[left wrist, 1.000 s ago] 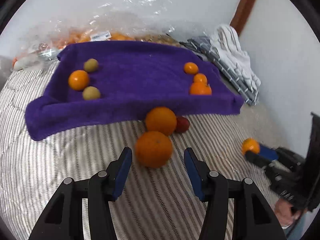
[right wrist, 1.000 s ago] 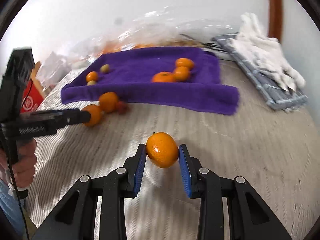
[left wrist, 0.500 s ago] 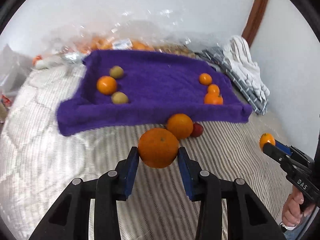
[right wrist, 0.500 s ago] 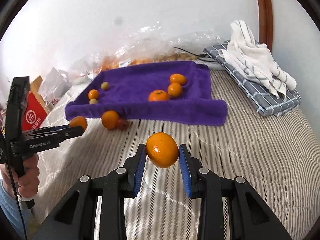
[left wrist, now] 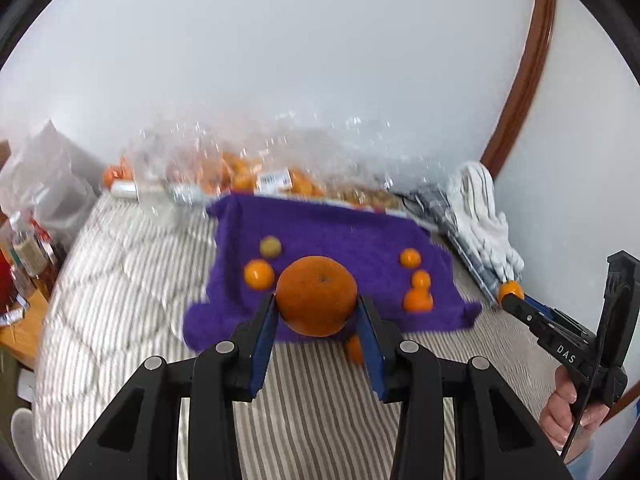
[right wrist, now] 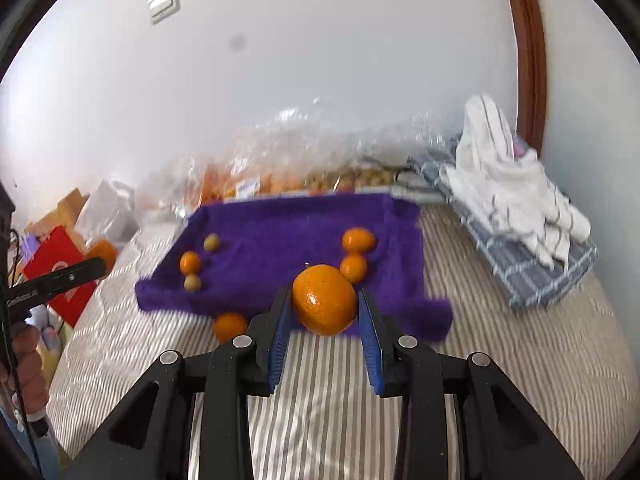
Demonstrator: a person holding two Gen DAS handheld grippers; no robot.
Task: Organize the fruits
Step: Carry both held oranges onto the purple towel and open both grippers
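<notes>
Paper bags [left wrist: 40, 184]: at the far left edge of the bed, by the wall.
Bed [left wrist: 120, 288]: covered with a striped quilt that carries everything else.
Plastic bags [left wrist: 248, 172]: clear, full of orange fruit, lying along the wall behind the towel.
Purple towel [left wrist: 340, 236]: spread on the bed with its edges raised; on its left part a greenish fruit [left wrist: 270, 246] and a small orange [left wrist: 259, 274]; on its right part three small oranges [left wrist: 416, 280] close together.
Left gripper [left wrist: 317, 320]: jaws closed on a large orange [left wrist: 316, 295], held in the air in front of the towel.
Loose orange [right wrist: 229, 326]: on the quilt, just beside the towel's near edge.
Right gripper [right wrist: 323, 322]: jaws clamped on a second orange [right wrist: 325, 304], raised off the quilt before the towel's near edge.
Folded cloths [right wrist: 516, 208]: a white striped one on a grey checked one, right of the towel.
Hand [left wrist: 568, 412]: at the far right of the left view, holding the right gripper's handle.
</notes>
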